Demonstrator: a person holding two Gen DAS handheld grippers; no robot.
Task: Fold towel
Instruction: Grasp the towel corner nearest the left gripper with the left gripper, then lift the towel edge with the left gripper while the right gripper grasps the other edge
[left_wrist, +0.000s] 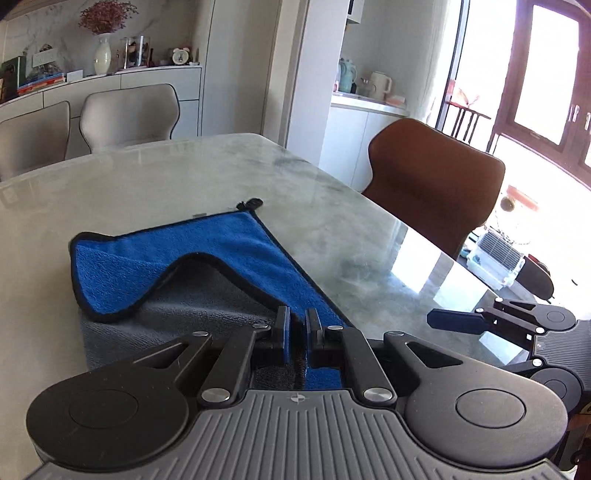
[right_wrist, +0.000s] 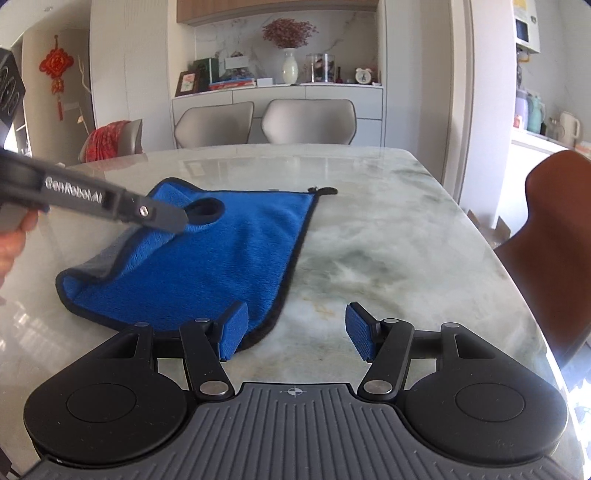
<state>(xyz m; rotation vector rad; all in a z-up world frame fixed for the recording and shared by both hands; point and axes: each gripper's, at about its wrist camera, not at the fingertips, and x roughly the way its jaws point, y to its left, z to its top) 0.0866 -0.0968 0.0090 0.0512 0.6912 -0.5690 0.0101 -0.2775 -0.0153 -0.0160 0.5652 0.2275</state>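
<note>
A: Big marble table (right_wrist: 388, 229) fills the scene, brown chair (left_wrist: 432, 184) off its right edge.

B: And the towel (right_wrist: 207, 266)?

A: Blue, grey on the back, lying on the table's left half, one corner lifted and folding over.

B: Who's lifting?

A: The left gripper (left_wrist: 297, 334), fingers squeezed narrow on the towel's edge. Right gripper (right_wrist: 295, 328) hangs wide apart just beside the towel's near corner, gripping nothing

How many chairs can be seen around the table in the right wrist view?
4. Two grey chairs side by side at the far edge, one with a red cloth at the far left corner, and a brown chair on the right. Others may be out of view.
</note>
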